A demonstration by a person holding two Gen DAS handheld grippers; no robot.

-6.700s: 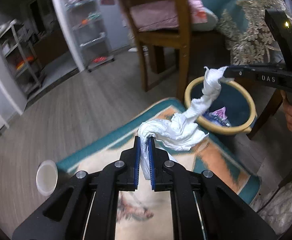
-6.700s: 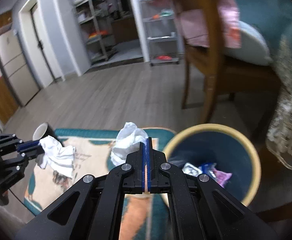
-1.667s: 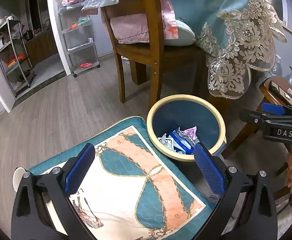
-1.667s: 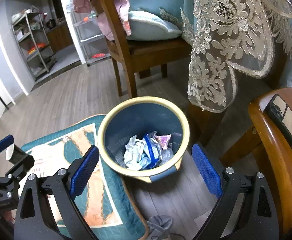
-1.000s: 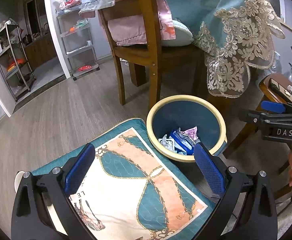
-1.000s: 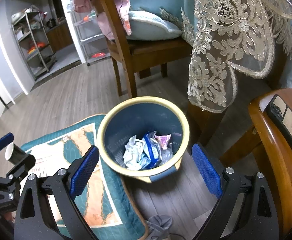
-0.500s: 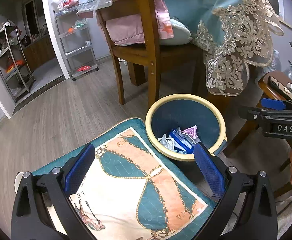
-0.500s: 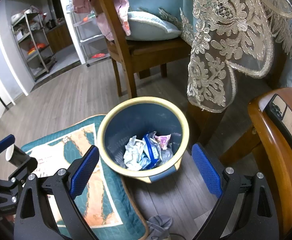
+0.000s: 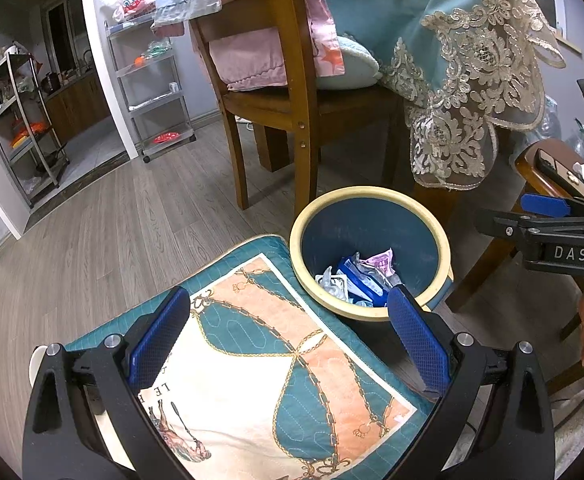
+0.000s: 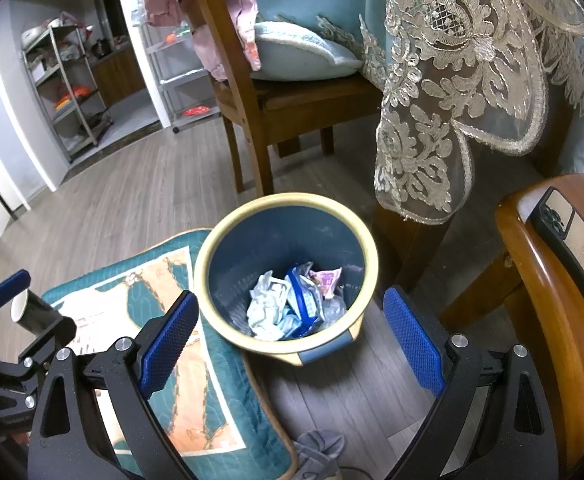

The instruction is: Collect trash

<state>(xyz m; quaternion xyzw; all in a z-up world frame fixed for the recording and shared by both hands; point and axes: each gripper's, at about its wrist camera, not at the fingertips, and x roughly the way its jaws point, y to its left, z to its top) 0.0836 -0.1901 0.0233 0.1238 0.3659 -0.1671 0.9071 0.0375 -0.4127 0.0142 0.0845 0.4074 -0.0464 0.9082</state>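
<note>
A blue trash bin with a cream rim (image 9: 444, 240) (image 10: 366, 248) stands on the wooden floor at the corner of a patterned mat (image 9: 259, 364) (image 10: 179, 368). It holds crumpled white tissue (image 10: 267, 308), blue wrappers (image 9: 362, 280) and a pink wrapper (image 10: 326, 278). My left gripper (image 9: 287, 340) is open and empty above the mat, left of the bin. My right gripper (image 10: 292, 340) is open and empty above the bin's near rim. The right gripper also shows at the right edge of the left wrist view (image 9: 548, 216).
A wooden chair (image 9: 292, 92) with pink cloth and a lace-edged teal tablecloth (image 10: 452, 80) stand behind the bin. A wooden stool with a phone (image 10: 560, 232) is at right. A paper cup (image 10: 21, 308) stands at the mat's left. A grey cloth (image 10: 316, 448) lies on the floor.
Earlier both grippers were shut on white tissue; now both are open and empty and the tissue lies in the bin. Over the last second hardly anything has moved.
</note>
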